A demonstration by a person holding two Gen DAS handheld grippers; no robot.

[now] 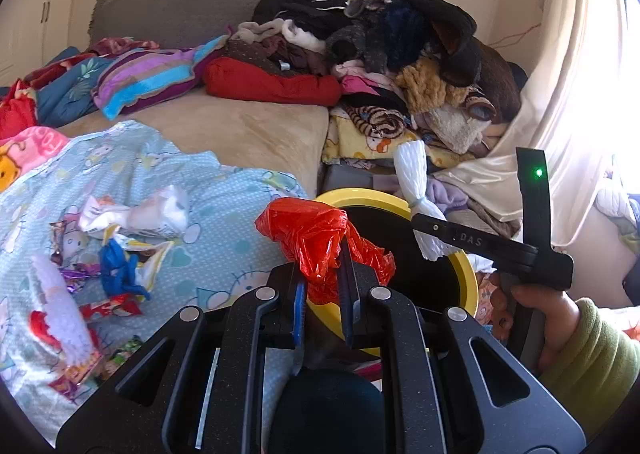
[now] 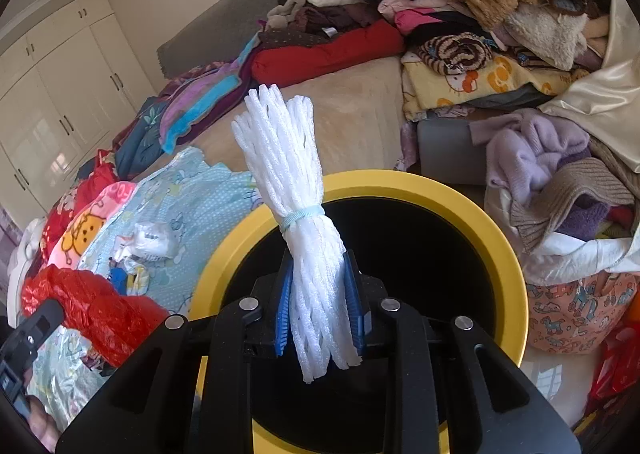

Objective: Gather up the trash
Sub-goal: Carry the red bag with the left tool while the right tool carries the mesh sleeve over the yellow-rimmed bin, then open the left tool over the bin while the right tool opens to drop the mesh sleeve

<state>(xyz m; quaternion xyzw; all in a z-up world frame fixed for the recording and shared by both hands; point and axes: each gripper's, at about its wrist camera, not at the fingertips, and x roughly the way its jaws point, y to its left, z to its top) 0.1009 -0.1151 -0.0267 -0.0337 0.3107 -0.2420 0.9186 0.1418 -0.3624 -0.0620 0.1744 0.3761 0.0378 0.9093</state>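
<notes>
My left gripper (image 1: 325, 274) is shut on a crumpled red plastic bag (image 1: 316, 238), held over the near edge of a yellow-rimmed black bin (image 1: 469, 286). My right gripper (image 2: 320, 278) is shut on a white foam net bundle (image 2: 286, 158) tied with a pale blue band, upright above the bin's (image 2: 502, 254) dark opening. In the left wrist view the right gripper (image 1: 425, 230) comes in from the right over the bin, held by a hand in a green sleeve (image 1: 592, 358). Several wrappers (image 1: 120, 266) and crumpled white paper (image 1: 156, 210) lie on the light blue sheet (image 1: 224, 230).
A tall heap of clothes and blankets (image 1: 400, 54) covers the back and right of the bed. A lilac sweater (image 2: 536, 154) and more laundry lie right of the bin. Cream curtain (image 1: 572, 94) hangs at the right; white wardrobes (image 2: 60, 102) stand far left.
</notes>
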